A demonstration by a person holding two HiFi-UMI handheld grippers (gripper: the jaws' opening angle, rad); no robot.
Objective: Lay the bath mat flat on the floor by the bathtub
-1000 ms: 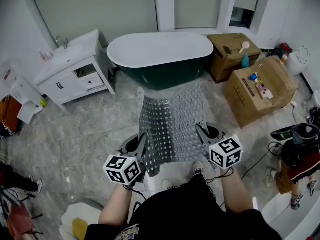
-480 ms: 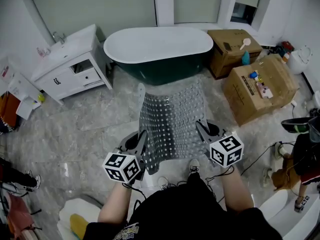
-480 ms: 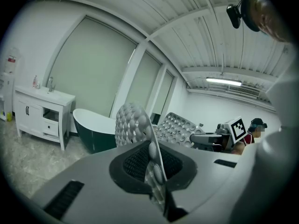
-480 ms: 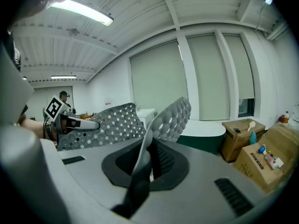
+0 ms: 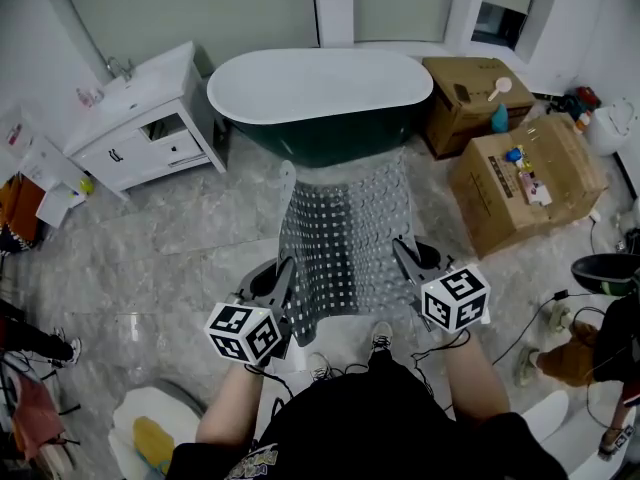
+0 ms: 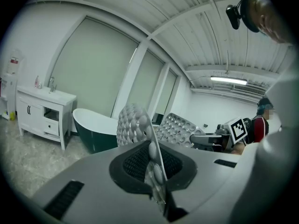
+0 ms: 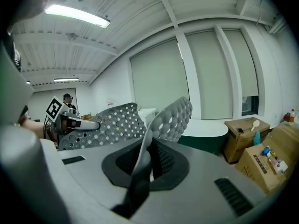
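Left gripper [image 5: 283,286] and right gripper [image 5: 404,265], each clamped on a near corner of the bath mat [image 5: 345,238], which hangs before the bathtub [image 5: 320,86].

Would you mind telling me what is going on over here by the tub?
A person holds a perforated grey bath mat by its near corners, one in the left tool and one in the right tool, both shut on it. The mat stretches ahead toward the dark green bathtub, raised at the near end with a far corner curled up, so it is not yet flat on the floor.
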